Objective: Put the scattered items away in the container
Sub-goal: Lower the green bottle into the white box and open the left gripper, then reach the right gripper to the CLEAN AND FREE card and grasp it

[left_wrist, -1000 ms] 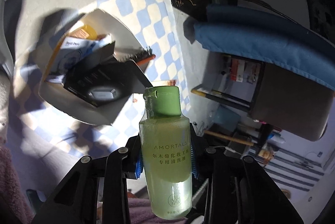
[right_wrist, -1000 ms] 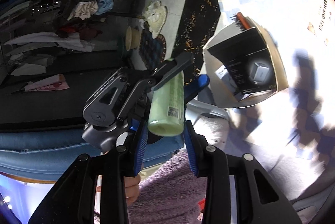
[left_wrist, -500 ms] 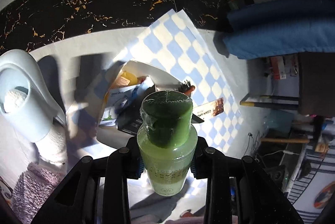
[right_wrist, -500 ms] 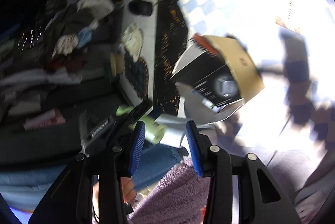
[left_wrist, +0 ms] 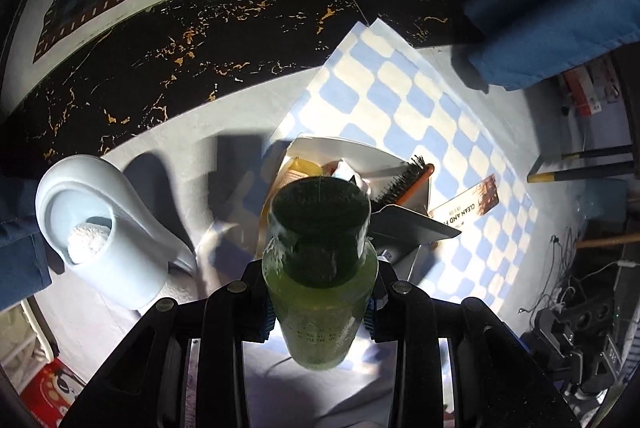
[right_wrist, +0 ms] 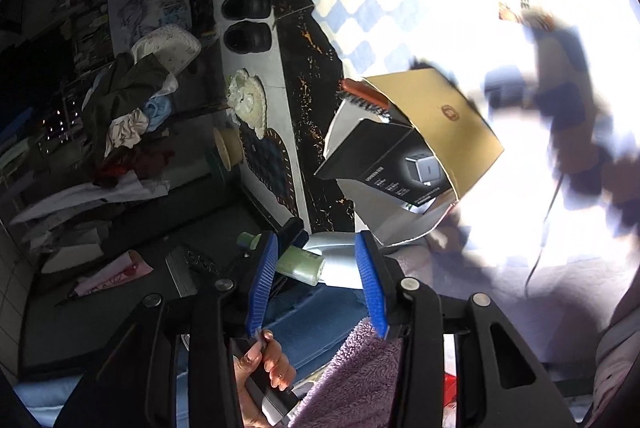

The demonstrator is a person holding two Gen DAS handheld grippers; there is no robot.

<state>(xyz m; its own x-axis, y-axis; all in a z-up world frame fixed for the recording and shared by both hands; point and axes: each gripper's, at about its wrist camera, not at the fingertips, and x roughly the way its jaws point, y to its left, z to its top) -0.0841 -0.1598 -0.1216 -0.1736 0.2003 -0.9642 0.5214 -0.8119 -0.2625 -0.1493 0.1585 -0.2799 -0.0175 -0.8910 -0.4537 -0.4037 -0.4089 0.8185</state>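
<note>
At the far left of the left wrist view we see a pale blue slipper [left_wrist: 108, 228] on the grey floor, with a black marbled floor strip [left_wrist: 192, 40] beyond it. In the middle, our left gripper [left_wrist: 320, 312] is clamped on the green bottle [left_wrist: 320, 288], its dark cap [left_wrist: 320, 212] pointing down over the open cardboard box [left_wrist: 356, 156]. Inside the box we make out yellow packets and a hairbrush [left_wrist: 408, 180] leaning at its right edge. The box sits on a blue and white checked mat [left_wrist: 420, 100], and a brown card [left_wrist: 468, 208] lies to its right.

In the right wrist view, our right gripper [right_wrist: 316, 268] has its blue pads apart with nothing between them; past them the bottle shows in the other gripper. To the right the box [right_wrist: 440, 124] holds a black carton [right_wrist: 384, 164].
</note>
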